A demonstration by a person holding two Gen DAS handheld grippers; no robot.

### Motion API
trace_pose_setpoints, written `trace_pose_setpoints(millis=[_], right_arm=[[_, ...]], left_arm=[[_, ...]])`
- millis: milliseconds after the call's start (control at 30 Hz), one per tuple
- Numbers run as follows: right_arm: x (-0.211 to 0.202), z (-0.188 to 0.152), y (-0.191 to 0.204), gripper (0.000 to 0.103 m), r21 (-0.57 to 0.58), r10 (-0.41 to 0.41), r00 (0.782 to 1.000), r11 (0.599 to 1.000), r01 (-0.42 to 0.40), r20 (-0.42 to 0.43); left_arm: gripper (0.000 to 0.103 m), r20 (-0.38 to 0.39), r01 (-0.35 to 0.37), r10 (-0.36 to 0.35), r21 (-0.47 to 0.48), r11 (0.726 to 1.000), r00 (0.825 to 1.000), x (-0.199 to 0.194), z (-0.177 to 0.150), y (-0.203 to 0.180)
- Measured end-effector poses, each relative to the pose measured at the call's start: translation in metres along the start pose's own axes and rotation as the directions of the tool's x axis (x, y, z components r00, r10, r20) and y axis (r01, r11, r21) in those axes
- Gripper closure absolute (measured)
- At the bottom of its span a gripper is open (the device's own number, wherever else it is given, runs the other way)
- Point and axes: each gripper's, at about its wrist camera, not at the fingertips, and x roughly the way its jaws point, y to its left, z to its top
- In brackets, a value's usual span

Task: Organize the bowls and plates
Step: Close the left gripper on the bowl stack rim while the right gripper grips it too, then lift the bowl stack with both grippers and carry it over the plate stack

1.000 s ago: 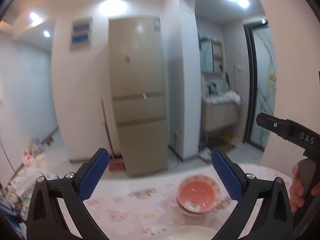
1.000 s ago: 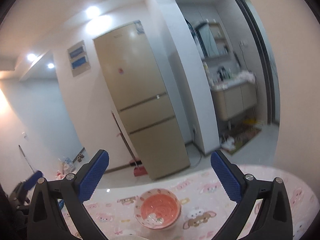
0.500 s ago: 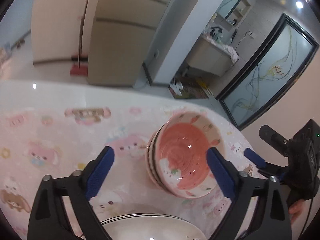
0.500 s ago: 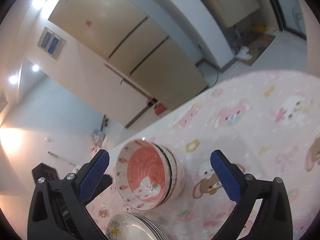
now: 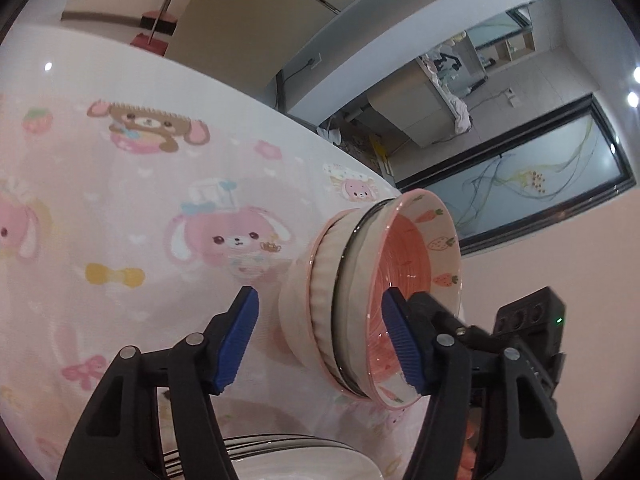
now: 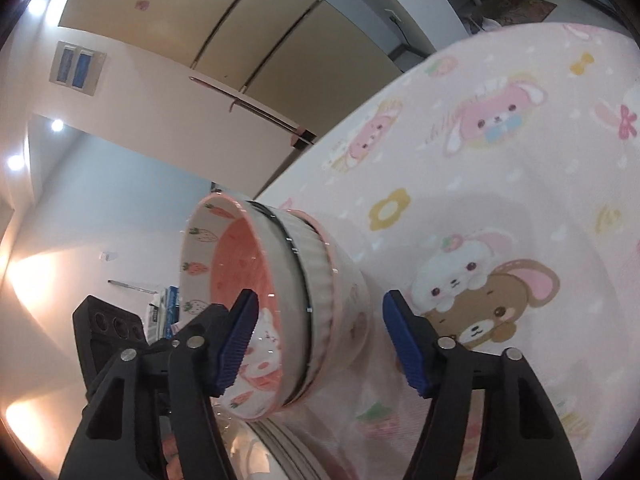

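A stack of bowls (image 5: pixel 326 280) stands on the pink cartoon tablecloth (image 5: pixel 120 208); the top bowl is pink inside with carrot and strawberry prints, over a ribbed white one. My left gripper (image 5: pixel 320 344) straddles the stack's wall, one pad inside the top bowl, the other outside and clear of the base. Its jaws are closing. My right gripper (image 6: pixel 320 344) straddles the bowls (image 6: pixel 312 268) from the opposite side the same way, jaws closing, outer pad apart from the base. A stack of plates (image 5: pixel 280 454) (image 6: pixel 276 440) lies just below both grippers.
The table's far edge (image 5: pixel 248 92) curves close behind the bowls. Beyond it stand a beige fridge (image 6: pixel 248 28), a broom (image 5: pixel 156 28) and a dark-framed glass door (image 5: pixel 540 176). The other gripper's black body shows beside the bowls (image 5: pixel 532 320) (image 6: pixel 108 328).
Both grippers came down from facing the room to the bowl stack, rolled sideways, and their jaws narrowed around the stack's opposite walls.
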Motion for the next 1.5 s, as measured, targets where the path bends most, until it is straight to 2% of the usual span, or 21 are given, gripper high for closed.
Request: trace_pose_setpoints(millis=[67, 167, 267, 367, 533, 833, 1000, 1267, 1500], right_arm=[[0.006, -0.002, -0.003, 0.038, 0.002, -0.008, 1.0, 1.0, 0.008, -0.004], [0.015, -0.002, -0.009, 0.042, 0.041, 0.029, 0.999, 0.999, -0.028, -0.03], [0.027, -0.003, -0.017, 0.054, 0.088, 0.058, 0.996, 0.995, -0.052, -0.07], [0.034, -0.005, -0.021, 0.055, 0.11, 0.078, 0.993, 0.992, -0.069, -0.083], [0.035, -0.007, -0.026, 0.056, 0.124, 0.087, 0.994, 0.989, -0.078, -0.065], [0.024, -0.007, -0.011, 0.056, 0.108, 0.041, 0.997, 0.994, -0.034, -0.067], [0.018, -0.008, -0.001, 0.056, 0.089, 0.034, 0.997, 0.996, -0.029, -0.062], [0.0, -0.007, 0.018, 0.056, 0.047, 0.059, 0.998, 0.997, -0.058, -0.029], [-0.02, -0.012, 0.046, 0.055, -0.012, 0.096, 0.995, 0.995, -0.096, -0.005]], left_arm=[[0.041, 0.003, 0.027, -0.027, -0.065, 0.998, 1.0, 0.002, -0.001, 0.008], [0.042, -0.03, 0.067, -0.071, -0.131, 0.989, 0.997, 0.008, -0.002, 0.017], [0.053, -0.066, 0.061, -0.072, -0.151, 0.987, 0.995, 0.016, -0.005, 0.019], [0.06, -0.094, 0.061, -0.076, -0.156, 0.986, 0.993, 0.022, -0.007, 0.02], [0.061, -0.095, 0.051, -0.065, -0.141, 0.989, 0.993, 0.022, -0.008, 0.018], [0.06, -0.099, 0.009, -0.017, -0.086, 0.996, 0.995, 0.022, -0.008, 0.011], [0.06, -0.092, 0.008, -0.015, -0.081, 0.997, 0.996, 0.019, -0.009, 0.008], [0.06, -0.051, 0.024, -0.026, -0.036, 0.999, 0.998, 0.001, -0.009, -0.012], [0.06, 0.009, 0.035, -0.035, 0.001, 0.999, 0.999, -0.031, -0.01, -0.025]])
